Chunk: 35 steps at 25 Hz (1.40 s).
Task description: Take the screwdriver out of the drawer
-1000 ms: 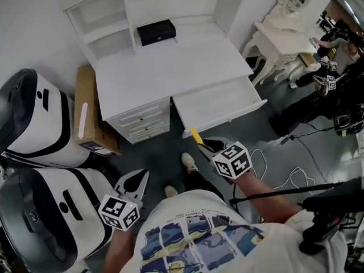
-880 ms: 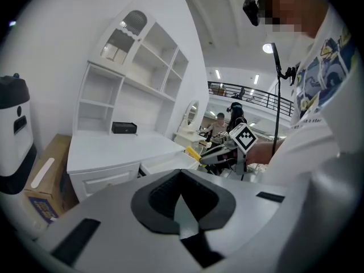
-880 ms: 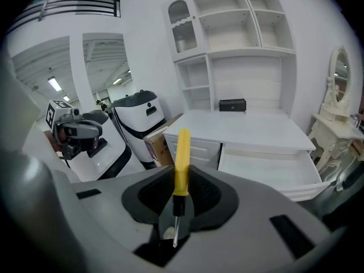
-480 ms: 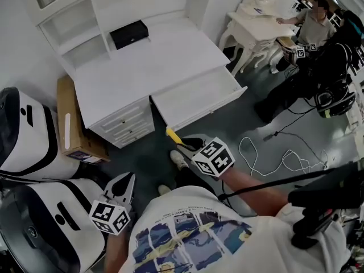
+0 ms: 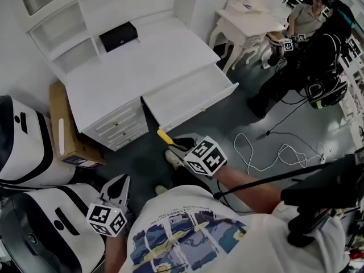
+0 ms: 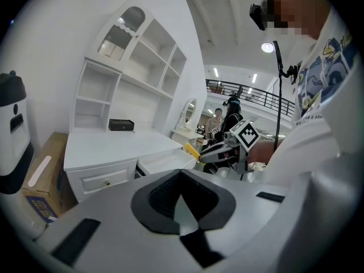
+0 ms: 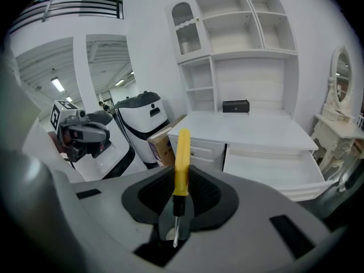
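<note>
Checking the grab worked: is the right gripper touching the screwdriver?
Touching. The right gripper view shows the right gripper with its jaws clamped on the screwdriver, whose yellow handle sticks out past them.

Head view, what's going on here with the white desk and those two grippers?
A person stands at a white desk whose drawer is pulled open, with a gripper in each hand. The right gripper is shut on a yellow-handled screwdriver, held in the air in front of the drawer, clear of it. The left gripper hangs low beside the person, shut and empty. So the screwdriver is already out.
</note>
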Each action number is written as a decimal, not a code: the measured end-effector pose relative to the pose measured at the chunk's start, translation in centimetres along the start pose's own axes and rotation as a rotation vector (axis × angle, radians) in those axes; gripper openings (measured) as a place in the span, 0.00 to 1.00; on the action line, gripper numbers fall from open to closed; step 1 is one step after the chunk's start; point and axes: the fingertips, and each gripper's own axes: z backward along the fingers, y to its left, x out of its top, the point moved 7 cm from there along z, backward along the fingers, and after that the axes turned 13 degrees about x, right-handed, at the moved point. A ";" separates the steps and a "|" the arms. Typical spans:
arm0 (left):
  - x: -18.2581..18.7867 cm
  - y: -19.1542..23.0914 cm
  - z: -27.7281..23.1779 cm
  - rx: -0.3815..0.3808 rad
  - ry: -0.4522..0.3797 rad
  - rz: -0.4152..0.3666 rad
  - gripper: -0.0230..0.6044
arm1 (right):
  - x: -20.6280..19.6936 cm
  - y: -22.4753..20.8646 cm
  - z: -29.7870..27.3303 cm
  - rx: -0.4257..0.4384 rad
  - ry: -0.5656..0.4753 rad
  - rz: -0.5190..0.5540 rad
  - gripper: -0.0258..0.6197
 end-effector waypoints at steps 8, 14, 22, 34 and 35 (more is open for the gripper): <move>-0.2 -0.1 0.0 0.002 0.012 0.003 0.06 | 0.2 0.1 -0.2 0.013 0.000 0.001 0.19; -0.3 -0.2 -0.3 -0.003 0.018 0.006 0.06 | 0.0 0.0 -0.3 0.018 0.000 -0.003 0.19; -0.2 -0.5 -1.1 -0.025 0.037 0.005 0.06 | -0.5 -0.9 0.0 0.007 0.004 -0.031 0.19; 1.4 -0.6 -4.4 -0.044 0.061 -0.001 0.06 | 0.2 -4.1 0.0 0.006 -0.003 -0.053 0.19; 1.5 -0.5 -4.7 -0.042 0.061 -0.002 0.06 | 0.3 -4.4 -0.1 0.009 -0.004 -0.053 0.19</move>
